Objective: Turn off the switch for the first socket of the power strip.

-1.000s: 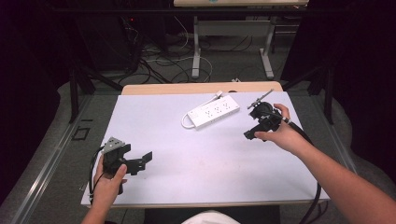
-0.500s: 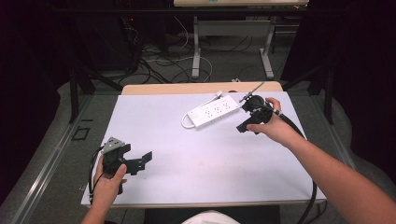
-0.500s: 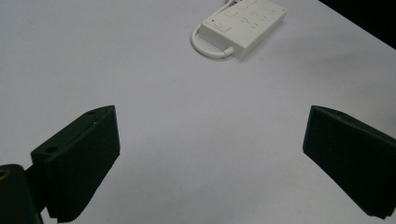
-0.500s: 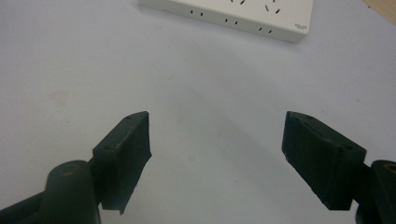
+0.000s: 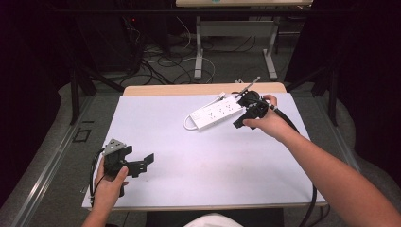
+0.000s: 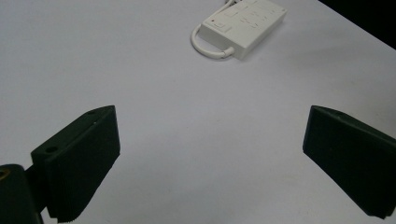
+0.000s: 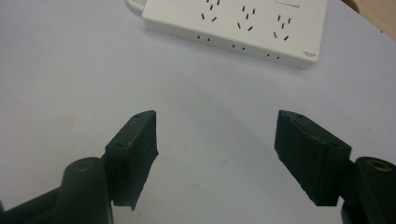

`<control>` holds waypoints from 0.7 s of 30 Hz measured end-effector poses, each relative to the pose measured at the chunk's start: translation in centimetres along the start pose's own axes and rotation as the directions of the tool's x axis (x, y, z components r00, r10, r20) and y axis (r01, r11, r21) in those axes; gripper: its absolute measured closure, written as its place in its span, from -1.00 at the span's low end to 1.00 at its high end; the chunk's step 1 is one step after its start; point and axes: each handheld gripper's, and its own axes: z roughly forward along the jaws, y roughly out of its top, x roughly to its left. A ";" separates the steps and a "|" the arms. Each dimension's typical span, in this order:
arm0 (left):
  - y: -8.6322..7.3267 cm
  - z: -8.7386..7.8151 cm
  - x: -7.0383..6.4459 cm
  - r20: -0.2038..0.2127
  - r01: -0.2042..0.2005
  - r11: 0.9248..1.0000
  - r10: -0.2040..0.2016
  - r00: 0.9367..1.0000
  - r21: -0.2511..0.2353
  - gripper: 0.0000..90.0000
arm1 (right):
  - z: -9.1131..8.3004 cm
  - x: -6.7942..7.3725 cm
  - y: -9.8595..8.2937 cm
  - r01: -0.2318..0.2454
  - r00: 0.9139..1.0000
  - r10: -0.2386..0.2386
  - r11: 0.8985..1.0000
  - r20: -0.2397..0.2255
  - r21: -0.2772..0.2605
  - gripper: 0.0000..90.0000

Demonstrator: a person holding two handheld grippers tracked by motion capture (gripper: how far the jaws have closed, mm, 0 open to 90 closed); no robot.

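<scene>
White plastic marks the power strip [image 5: 216,113], which is laid flat on the far right part of the pale table [image 5: 198,165], its short looped cord at the left end. The right gripper [image 5: 242,121] is held just beside the strip's right end, jaws spread wide and empty. The left gripper [image 5: 144,162] is kept near the table's front left corner, well apart from the strip, jaws likewise wide with nothing between them.
</scene>
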 end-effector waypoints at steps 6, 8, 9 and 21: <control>0.0 0.0 0.0 0.002 0.000 1.000 0.000 1.000 -0.001 -0.92 | 0.8 -0.2 0.9 -0.015 1.000 0.015 1.000 -0.007 -0.019 -0.25; 0.0 0.1 0.0 0.002 0.000 1.000 0.000 1.000 0.000 -0.92 | 1.0 -0.4 1.4 -0.014 1.000 0.014 1.000 -0.011 -0.007 -0.21; 0.0 0.1 0.0 0.002 0.001 1.000 -0.001 1.000 0.000 -0.92 | 1.1 -0.4 1.5 -0.017 1.000 0.017 1.000 -0.012 -0.007 -0.20; 0.0 0.1 0.1 0.002 0.001 1.000 -0.001 1.000 0.000 -0.92 | 2.5 -0.9 3.2 -0.044 0.999 0.043 0.998 -0.032 -0.047 -0.19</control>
